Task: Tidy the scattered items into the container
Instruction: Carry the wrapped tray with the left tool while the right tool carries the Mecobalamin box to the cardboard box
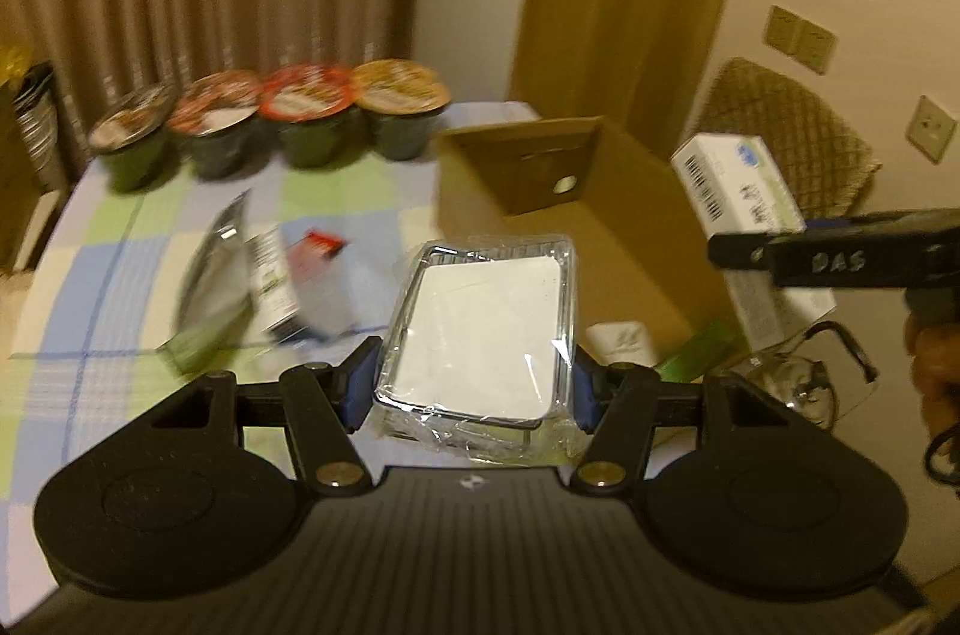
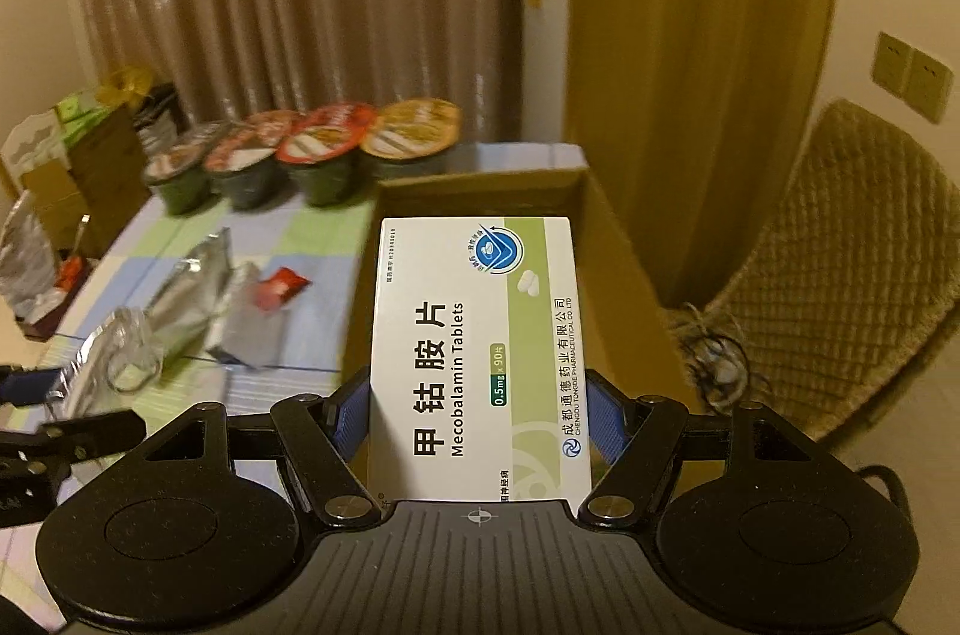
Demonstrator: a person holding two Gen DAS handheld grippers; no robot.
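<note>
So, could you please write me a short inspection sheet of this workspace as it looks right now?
Surface: checked tablecloth, blue, green and white.
Job's things: open cardboard box; clear plastic case; medicine box; foil pouches; red packet; small white item by the cardboard box.
Clutter: four lidded cups in a row at the far edge; glasses.
Grippers: left hand-held gripper shut on the clear plastic case; right hand-held gripper shut on the medicine box.
Cables: dark cord beside the chair.
Surroundings: curtains; wicker chair; wall switches.

Right gripper (image 2: 477, 410) clamps tablet box (image 2: 477, 359) (above carton (image 2: 624, 251)).
</note>
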